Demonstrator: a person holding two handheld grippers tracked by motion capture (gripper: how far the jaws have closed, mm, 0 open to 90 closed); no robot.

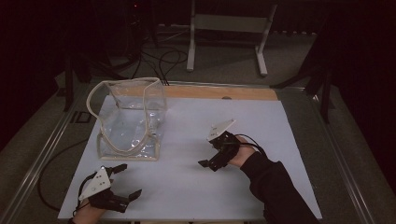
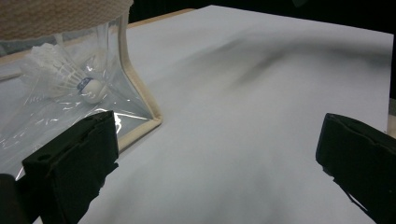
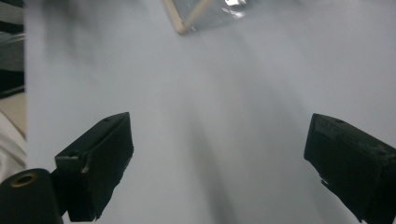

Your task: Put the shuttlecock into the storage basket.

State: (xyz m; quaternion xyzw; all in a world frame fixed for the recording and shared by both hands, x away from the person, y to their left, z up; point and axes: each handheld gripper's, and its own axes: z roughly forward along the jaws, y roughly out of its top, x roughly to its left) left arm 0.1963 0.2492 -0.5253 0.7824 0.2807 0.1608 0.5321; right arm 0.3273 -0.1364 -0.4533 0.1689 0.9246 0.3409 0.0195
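Nearest to us, at the bottom left of the high view, our left gripper (image 1: 126, 182) sits low over the near edge of the white board (image 1: 187, 177), its two black jaws spread wide with nothing between them. The left gripper view confirms this: bare white surface lies in the broad gap between the jaws.

Just beyond that gripper stands the clear plastic bag (image 1: 130, 121), trimmed with a cream fabric band (image 1: 122, 81) around its open top and along its seams. It rests on the left part of the board, near the left gripper but not touching it. In the left gripper view we see a white shuttlecock (image 2: 63, 72) lying inside the bag, against the transparent wall, with a small blue label on its cork; the writing on it is too small to read.

Our right gripper (image 1: 211, 156) is held over the middle-right of the board, well apart from the bag, pointing towards it. Its jaws are also parted wide and hold nothing, as the right gripper view shows, with one corner of the bag (image 3: 187, 21) at the top of that view.

We find no other legible writing or brand marks.
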